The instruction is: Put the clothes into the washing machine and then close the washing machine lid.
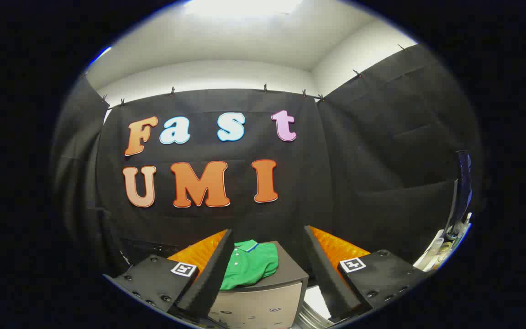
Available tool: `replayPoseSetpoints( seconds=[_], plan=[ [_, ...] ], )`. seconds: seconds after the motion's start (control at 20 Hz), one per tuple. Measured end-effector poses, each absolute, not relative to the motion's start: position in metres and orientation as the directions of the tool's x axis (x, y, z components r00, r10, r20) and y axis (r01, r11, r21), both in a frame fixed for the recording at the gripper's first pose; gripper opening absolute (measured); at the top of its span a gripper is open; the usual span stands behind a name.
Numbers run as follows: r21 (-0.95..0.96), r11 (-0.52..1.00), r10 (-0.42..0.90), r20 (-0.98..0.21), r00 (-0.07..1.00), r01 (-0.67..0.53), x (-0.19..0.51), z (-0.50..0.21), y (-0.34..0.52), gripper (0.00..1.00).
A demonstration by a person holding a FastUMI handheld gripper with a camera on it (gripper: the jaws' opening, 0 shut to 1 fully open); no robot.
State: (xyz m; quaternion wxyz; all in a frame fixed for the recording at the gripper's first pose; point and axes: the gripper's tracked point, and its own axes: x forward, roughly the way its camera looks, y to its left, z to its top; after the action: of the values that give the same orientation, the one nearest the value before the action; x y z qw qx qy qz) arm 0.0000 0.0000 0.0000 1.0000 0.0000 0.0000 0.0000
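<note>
Gripper view shows a green shirt (250, 265) lying folded on a grey box (263, 297), just ahead of the gripper (267, 274), whose fingers are spread wide and hold nothing. A clean pickup likely means dropping lower and closing on a thick fold, not the collar.

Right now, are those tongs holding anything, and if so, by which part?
Nothing is held. The tongs stand open, and the green shirt lies ahead between the fingers on top of a grey box, with neither finger pressing on it.
</note>
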Motion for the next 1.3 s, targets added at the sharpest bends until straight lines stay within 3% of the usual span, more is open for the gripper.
replayPoseSetpoints(
  seconds=[1.15, 1.3],
  plan=[
    [0.057, 0.996, -0.061, -0.019, 0.998, 0.062, 0.010, -0.011, 0.030, 0.98],
    [0.044, 0.999, -0.021, -0.018, 1.000, 0.022, 0.017, -0.011, 0.045, 0.98]
  ],
)
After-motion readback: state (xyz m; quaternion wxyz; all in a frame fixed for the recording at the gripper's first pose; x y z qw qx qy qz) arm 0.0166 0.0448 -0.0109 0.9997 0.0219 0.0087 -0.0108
